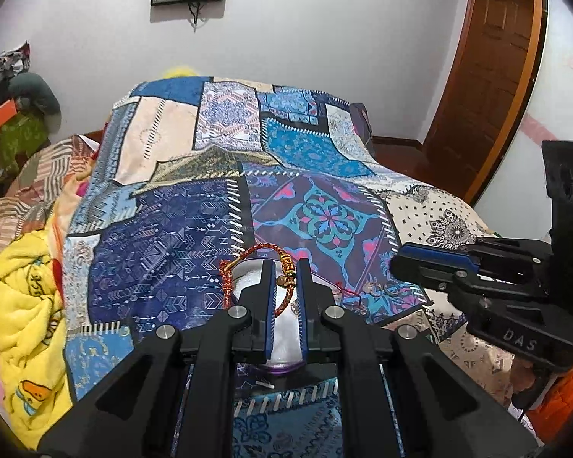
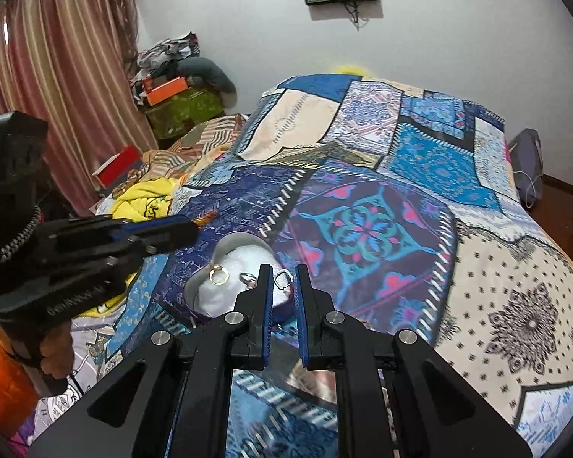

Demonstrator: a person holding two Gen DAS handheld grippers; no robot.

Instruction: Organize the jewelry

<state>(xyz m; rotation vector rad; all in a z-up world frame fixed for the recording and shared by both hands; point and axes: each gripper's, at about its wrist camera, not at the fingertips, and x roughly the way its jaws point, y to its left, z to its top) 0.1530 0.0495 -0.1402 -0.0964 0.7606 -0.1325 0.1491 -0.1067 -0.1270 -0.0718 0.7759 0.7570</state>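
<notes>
Holding a braided red-and-gold cord bracelet (image 1: 248, 267) in my left hand-held gripper (image 1: 285, 267), I see its blue ribbed pads pinched on the section with the gold barrel beads, while the rest of the loop arcs out to the left of the fingers. Just beyond and beneath that gripper sits a small heart-shaped jewelry box (image 2: 214, 263) with a white, fuzzy lining and a purple rim, resting on the bed's patchwork bedspread (image 1: 179, 229) of blue, teal and cream printed panels. From the right wrist view the box lies directly ahead and slightly left of my right hand-held gripper (image 2: 285, 278), whose matte black fingers are drawn together and hold nothing. Inside the box a thin gold ring (image 2: 218, 275) lies on the lining, a silver ring (image 2: 247, 278) sits just beside it toward my right gripper, and a squarish silver ring (image 2: 284, 278) shows between that gripper's fingertips, farther away. A crumpled, plush yellow blanket (image 1: 23, 324) is bunched well off to the left of the left gripper.
</notes>
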